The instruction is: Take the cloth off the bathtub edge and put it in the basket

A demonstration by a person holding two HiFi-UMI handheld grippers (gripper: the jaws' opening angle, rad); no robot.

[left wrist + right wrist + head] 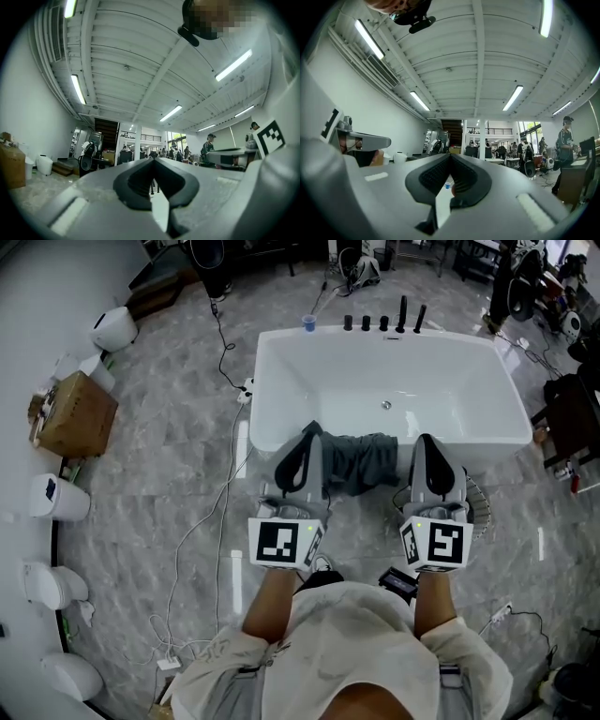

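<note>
Where the head view looks down, the dark grey cloth [361, 465] hangs over the near edge of the white bathtub [464, 335], between the two grippers. The left gripper [311, 430] overlaps the cloth's left end, though contact cannot be judged. The right gripper [427, 440] sits just beside its right end. What looks like a wire basket [480, 512] shows by the bathtub's near right corner. In the left gripper view, the left gripper [152, 160] has its jaws pressed together on nothing. In the right gripper view, the right gripper [450, 157] is likewise closed and empty.
</note>
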